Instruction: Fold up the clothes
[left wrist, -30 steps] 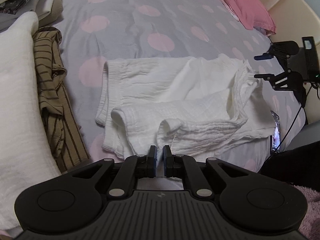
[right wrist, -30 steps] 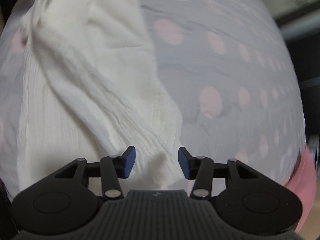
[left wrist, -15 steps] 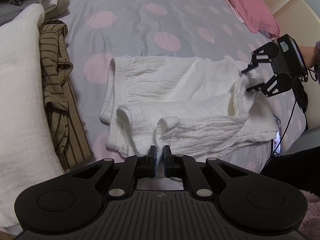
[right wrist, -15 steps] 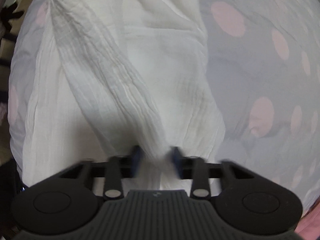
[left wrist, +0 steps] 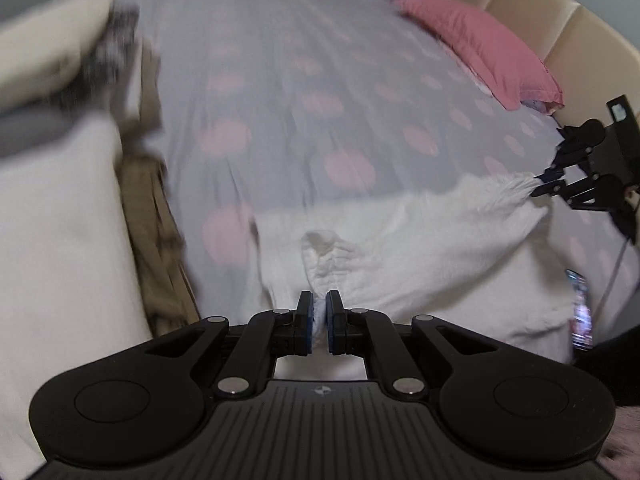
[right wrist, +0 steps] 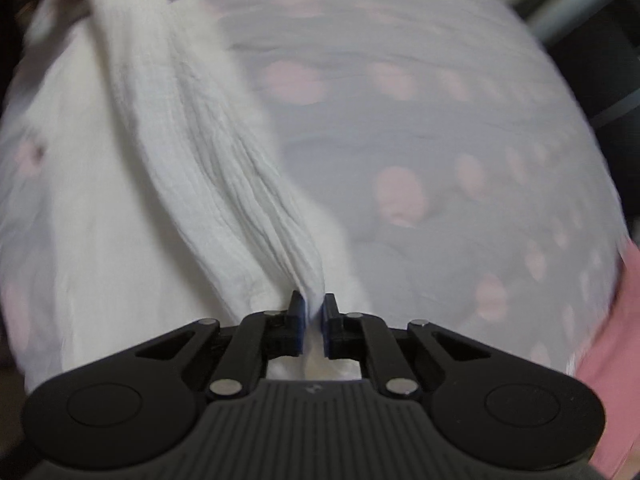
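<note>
White crinkled cloth, a garment (left wrist: 420,256), lies near the front edge of the bed (left wrist: 288,92), whose grey cover is dotted with pink. Along the bed's left edge sits a thick white towel (left wrist: 60,240), with a brown striped garment (left wrist: 156,232) just beside it and a blurred pile of clothes (left wrist: 72,68) toward the far left corner. The left gripper (left wrist: 317,320) is clenched on a bunched fold of the white garment at its near edge. The cloth stretches taut across to the right, where the right gripper (right wrist: 313,322) has just been closing and now pinches a gathered corner, the fabric between its blue pads (right wrist: 299,320). A pink pillow (left wrist: 480,48) rests at the far right corner against a cream padded headboard (left wrist: 532,12).
</note>
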The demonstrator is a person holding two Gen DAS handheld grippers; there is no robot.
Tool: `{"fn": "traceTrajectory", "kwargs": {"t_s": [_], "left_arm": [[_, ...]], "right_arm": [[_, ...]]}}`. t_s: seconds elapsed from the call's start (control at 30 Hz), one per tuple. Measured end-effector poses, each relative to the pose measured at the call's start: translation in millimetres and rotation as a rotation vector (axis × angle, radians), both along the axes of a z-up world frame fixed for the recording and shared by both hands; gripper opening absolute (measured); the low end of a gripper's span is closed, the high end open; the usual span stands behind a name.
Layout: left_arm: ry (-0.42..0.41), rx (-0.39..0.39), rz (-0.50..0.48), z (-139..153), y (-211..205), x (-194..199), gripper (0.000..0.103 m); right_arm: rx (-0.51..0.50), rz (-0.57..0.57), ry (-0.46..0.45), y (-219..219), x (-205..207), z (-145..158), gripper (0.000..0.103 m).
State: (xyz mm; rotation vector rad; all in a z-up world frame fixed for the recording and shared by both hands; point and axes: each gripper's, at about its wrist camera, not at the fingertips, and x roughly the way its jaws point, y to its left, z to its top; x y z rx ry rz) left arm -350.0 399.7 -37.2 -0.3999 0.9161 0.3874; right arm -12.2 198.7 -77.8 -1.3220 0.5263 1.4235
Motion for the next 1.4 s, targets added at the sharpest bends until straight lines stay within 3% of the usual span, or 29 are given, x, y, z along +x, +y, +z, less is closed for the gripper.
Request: {"fn": "traceTrajectory", "kwargs": {"t_s": [0.2, 0.4, 0.43, 0.53, 0.73, 0.83, 1.0, 1.07, 1.23, 1.3, 1.37, 1.4], "left_arm": [[0.08, 0.096, 0.038, -11, 28, 45, 0.005], [0.119, 0.076, 0.062, -53, 54, 65, 0.005], [0.112, 0.064, 0.072, -56, 57, 64, 0.006], [0.086, 0.031, 0.106, -59, 64, 59, 0.007], [0.076, -0.016, 0.095, -44, 55, 48, 0.012], [0.086, -0.046, 0.05, -37, 40, 43, 0.018], [0.093, -0.094, -0.018, -38, 6, 31, 0.048], [0.126, -0.107, -0.048, -46, -7, 28, 0.049], [0.208, -0.147, -0.048, -70, -20, 27, 0.045], [0.204, -0.174, -0.034, -72, -18, 26, 0.03], [0.19, -0.176, -0.029, -69, -17, 25, 0.023], [0.185, -0.17, -0.03, -68, -17, 25, 0.012]], "right_arm": [[0.001, -0.091, -0.043, 25, -1, -22, 0.01], [-0.026, -0.168, -0.015, 43, 7, -58, 0.011], [-0.021, -0.18, -0.015, 43, 10, -61, 0.016], [0.026, -0.228, -0.017, 38, 11, -58, 0.028], [0.15, -0.312, -0.016, 9, 2, -31, 0.032], [0.182, -0.356, 0.046, -8, -6, -22, 0.032], [0.202, -0.388, 0.119, -36, -24, -15, 0.032], [0.208, -0.397, 0.133, -49, -33, -10, 0.032], [0.176, -0.384, 0.151, -84, -60, -20, 0.033], [0.138, -0.347, 0.147, -97, -76, -31, 0.032], [0.102, -0.29, 0.123, -109, -92, -44, 0.031], [0.091, -0.264, 0.102, -114, -99, -50, 0.031]]}}
